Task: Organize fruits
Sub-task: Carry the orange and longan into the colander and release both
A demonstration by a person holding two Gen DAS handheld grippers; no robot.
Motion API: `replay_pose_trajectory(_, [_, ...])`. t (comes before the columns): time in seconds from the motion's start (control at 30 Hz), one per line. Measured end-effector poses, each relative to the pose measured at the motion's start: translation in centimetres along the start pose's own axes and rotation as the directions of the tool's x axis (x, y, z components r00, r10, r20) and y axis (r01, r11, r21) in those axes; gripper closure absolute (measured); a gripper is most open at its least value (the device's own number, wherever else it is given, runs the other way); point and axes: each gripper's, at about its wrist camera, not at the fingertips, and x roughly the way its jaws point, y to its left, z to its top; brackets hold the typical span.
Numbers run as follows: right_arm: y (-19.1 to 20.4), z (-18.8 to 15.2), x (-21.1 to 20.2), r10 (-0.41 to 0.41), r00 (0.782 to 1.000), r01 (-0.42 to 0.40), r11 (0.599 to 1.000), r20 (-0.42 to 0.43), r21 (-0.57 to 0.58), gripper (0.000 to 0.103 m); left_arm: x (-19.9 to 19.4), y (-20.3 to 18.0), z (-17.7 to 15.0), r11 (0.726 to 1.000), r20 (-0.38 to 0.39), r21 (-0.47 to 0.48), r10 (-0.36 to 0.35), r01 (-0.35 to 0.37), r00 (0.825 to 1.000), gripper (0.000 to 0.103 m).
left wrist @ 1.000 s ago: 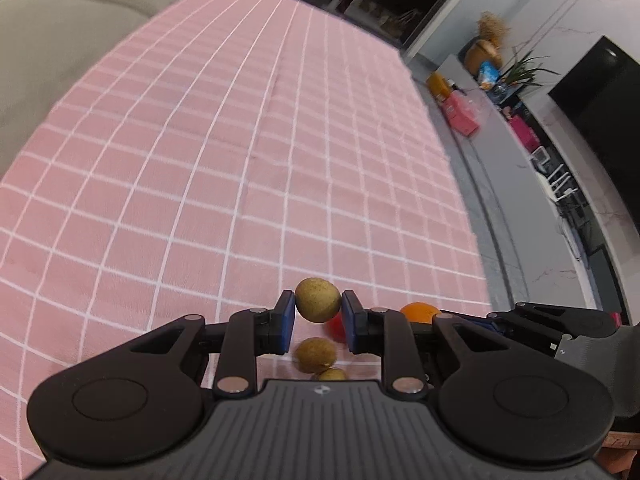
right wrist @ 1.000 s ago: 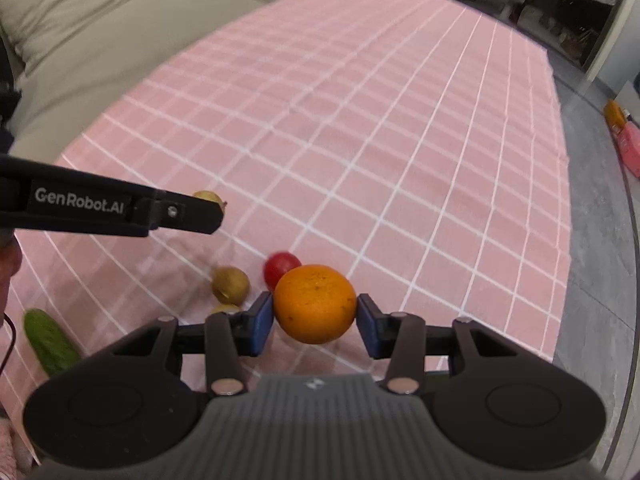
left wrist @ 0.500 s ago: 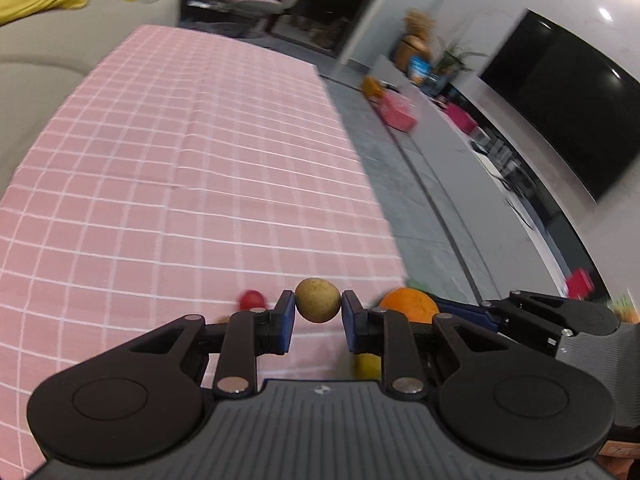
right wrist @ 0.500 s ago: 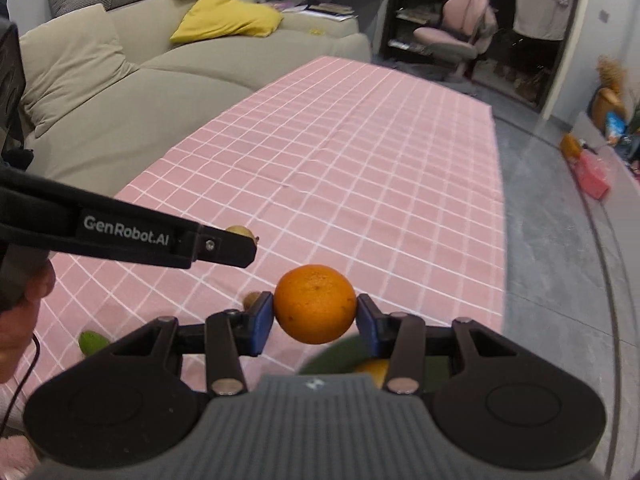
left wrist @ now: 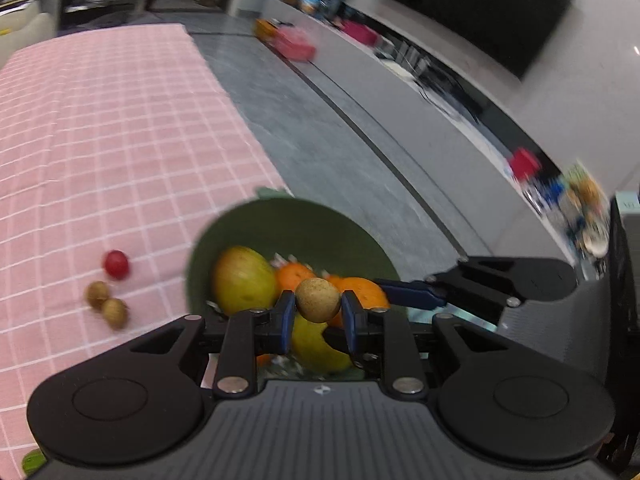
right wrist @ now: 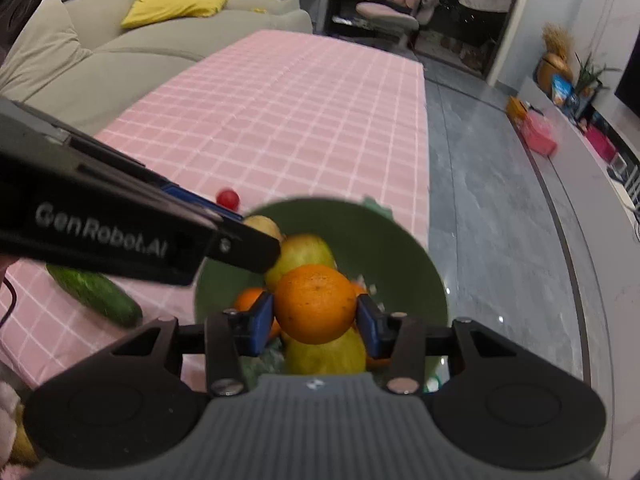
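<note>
While the pink checked cloth (right wrist: pixel 304 120) stretches flat and wide over the bench, a deep round green bowl (right wrist: pixel 416 276) sits at its near corner, beside the grey stone floor (right wrist: pixel 500 200). The bowl's smooth matte wall curves around a heap of fruit: a large yellow-green mango (left wrist: pixel 243 280) with a smooth skin, a second yellowish fruit below it, and several dimpled oranges.

The right gripper (right wrist: pixel 316 322) hangs directly over the bowl, its blue pads pressed to either side of a round, pitted orange (right wrist: pixel 315 303), which fills the gap between them and hides part of the fruit underneath. The left gripper (left wrist: pixel 318 318) is also above the bowl, just beside the right one; its pads are drawn close together on a small, tan, rough-skinned round fruit (left wrist: pixel 318 299), about the look of a longan, held clear of the pile below.

On the cloth left of the bowl lies a long, dark green, bumpy cucumber (right wrist: pixel 94 292). Farther along are a small glossy red fruit (left wrist: pixel 116 264) and, near it, two more tan round fruits (left wrist: pixel 107 307) touching each other, all somewhat blurred.
</note>
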Motion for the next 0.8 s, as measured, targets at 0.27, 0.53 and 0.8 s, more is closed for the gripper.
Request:
replay_pose_trajectory(0.27, [-0.8, -2.0, 1.1, 0.004, 0.999, -0.001, 0.997, -0.048, 0.072, 0.061, 2.1, -1.0, -0.7, 0.999, -0.071, 0.049, 0.007, -0.003, 0.997, 0.076])
replay_pose_trajectory(0.53, [-1.7, -2.1, 2.5, 0.029, 0.995, -0.018, 0.992, -0.093, 0.124, 0.061, 3.9, -0.9, -0.9, 0.995, -0.127, 0.076, 0.071, -0.062, 0.989, 0.076])
replay_pose_trajectory(0.8, [-1.4, -2.4, 2.6, 0.036, 0.994, -0.027, 0.995, -0.099, 0.097, 0.061, 5.1, 0.2, -1.3, 0.993, -0.176, 0.034, 0.115, -0.111, 0.978, 0.076])
